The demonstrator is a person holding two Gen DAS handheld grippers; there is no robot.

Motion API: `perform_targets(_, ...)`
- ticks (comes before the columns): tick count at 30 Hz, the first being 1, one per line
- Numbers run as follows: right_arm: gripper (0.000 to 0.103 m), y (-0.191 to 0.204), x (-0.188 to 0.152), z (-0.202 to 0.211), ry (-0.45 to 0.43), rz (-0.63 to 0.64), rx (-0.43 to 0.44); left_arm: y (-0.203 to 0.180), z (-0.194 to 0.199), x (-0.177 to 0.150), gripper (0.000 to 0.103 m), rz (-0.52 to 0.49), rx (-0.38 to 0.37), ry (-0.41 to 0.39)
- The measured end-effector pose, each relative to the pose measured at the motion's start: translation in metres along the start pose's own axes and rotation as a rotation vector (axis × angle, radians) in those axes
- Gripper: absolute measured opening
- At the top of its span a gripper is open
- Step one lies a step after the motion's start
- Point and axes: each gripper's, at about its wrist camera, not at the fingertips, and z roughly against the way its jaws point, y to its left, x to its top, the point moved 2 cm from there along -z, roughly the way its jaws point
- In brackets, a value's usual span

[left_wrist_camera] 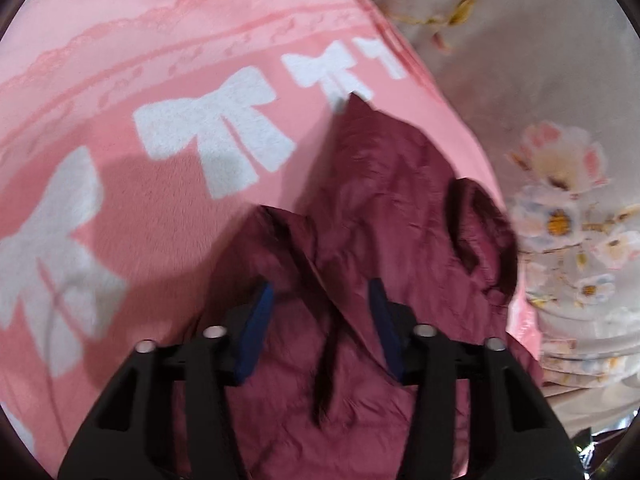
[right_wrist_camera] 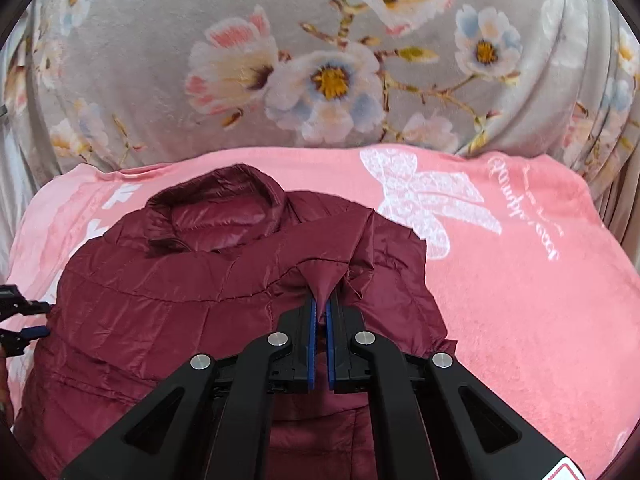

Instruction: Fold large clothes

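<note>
Right wrist view: the right gripper (right_wrist_camera: 322, 304) pinches a jacket (right_wrist_camera: 168, 292) fold; the left gripper (left_wrist_camera: 320, 300) is spread over it. On the pink blanket (right_wrist_camera: 520, 280), folding has barely begun.

Right gripper (right_wrist_camera: 322, 300) at six o'clock, jaws clamped tight on a pinched peak of the maroon quilted puffer jacket (right_wrist_camera: 160, 292). The jacket lies spread on a pink fleece blanket with white bow prints (right_wrist_camera: 520, 280), collar up toward eleven o'clock. Behind, at twelve o'clock, a grey plush floral blanket (right_wrist_camera: 160, 40). The left gripper (right_wrist_camera: 24, 320) peeks in at nine o'clock, at the jacket's edge.
</note>
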Motion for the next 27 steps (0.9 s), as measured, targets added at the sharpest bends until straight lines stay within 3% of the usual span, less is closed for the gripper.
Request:
perform_targets(1, 0.003, -0.001, -0.002, -0.003, 0.007, -0.001, 0.0, 0.001, -0.007, 0.001, 0.02, -0.008, 0.019, 0.003)
perform_targets(3, 0.003, -0.004, -0.006, -0.008, 0.023, -0.005, 0.005, 0.003, -0.011, 0.001, 0.008, -0.016, 0.048, -0.015)
perform_targets(5, 0.003, -0.007, -0.012, -0.013, 0.04, -0.013, 0.021, 0.003, -0.01, 0.002, 0.001, -0.046, 0.082, -0.058)
perform_targets(10, 0.003, -0.001, -0.03, -0.025, 0.093, 0.0, 0.04, 0.001, 0.0, -0.003, 0.0, -0.129, 0.161, -0.147)
perform_targets(18, 0.003, -0.002, -0.052, -0.054, 0.228, -0.011, 0.035, 0.002, -0.009, -0.012, 0.0, -0.205, 0.235, -0.174)
perform_targets(24, 0.006, 0.01, -0.054, -0.059, 0.25, 0.072, -0.027, -0.014, -0.017, -0.025, 0.0, -0.347, 0.361, -0.229)
perform_targets(27, 0.01, 0.004, -0.054, -0.048, 0.246, 0.055, -0.032, -0.02, -0.013, -0.033, 0.002, -0.413, 0.405, -0.232)
